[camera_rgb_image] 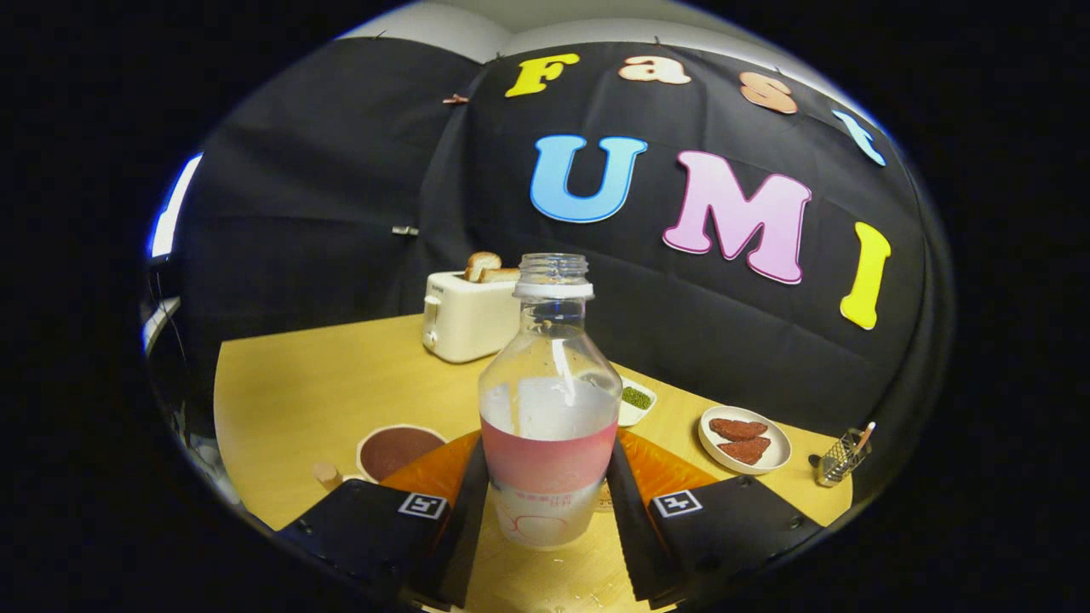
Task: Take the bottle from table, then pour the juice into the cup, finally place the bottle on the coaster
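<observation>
1. Bottle (549, 400): I see it upright between my fingers, long axis vertical, open neck pointing straight up, no cap on. Clear plastic, pale liquid filling roughly the lower half. A pink label band wraps the lower body; there is small print on it, too small for me to read.

2. Gripper (549, 511): the fingers (464, 519) sit closed in against both sides of the bottle at label height, pressing it from left and right. I cannot tell whether the bottle's base touches the table (298, 383).

3. Coaster (396, 449): round, dark brown with a pale rim, flat on the table at about 10 o'clock from the bottle, just beyond my left finger.

4. Toaster (464, 319): cream, at 11 o'clock behind the bottle, bread slices standing in its slots.

5. Plate (745, 438): white, at 3 o'clock, carrying two reddish-brown pieces.

6. Small dish (637, 400): white, green contents, just behind the bottle's right shoulder.

7. Wire holder (841, 458): far right, near the table's edge.
</observation>
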The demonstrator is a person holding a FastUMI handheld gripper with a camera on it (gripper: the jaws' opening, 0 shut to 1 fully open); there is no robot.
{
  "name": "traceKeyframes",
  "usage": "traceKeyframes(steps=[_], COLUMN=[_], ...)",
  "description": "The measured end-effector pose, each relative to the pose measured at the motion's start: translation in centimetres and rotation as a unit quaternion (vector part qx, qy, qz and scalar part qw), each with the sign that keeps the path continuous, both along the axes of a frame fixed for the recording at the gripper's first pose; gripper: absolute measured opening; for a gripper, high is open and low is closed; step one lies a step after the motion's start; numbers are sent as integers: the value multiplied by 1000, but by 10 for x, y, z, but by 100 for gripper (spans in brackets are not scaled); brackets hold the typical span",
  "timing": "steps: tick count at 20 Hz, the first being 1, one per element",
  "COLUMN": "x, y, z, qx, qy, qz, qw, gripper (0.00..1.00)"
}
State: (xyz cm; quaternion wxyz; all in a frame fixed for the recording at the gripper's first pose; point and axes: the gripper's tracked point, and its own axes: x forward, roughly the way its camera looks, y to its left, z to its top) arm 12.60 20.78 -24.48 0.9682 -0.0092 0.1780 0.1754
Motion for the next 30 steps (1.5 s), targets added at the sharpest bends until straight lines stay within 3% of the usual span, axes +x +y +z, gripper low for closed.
traceKeyframes(steps=[4, 9, 16, 27, 30], x=[44, 82, 102, 94, 86], y=[-34, -61, -58, -51, -48], z=[-5, -38, -84, -103, -107], qx=[68, 84, 81, 59, 66], qy=[-7, -16, 9, 32, 49], qz=[-62, -116, -126, -120, -118], qw=[996, 990, 989, 990, 990], gripper=[74, 74, 75, 79, 100])
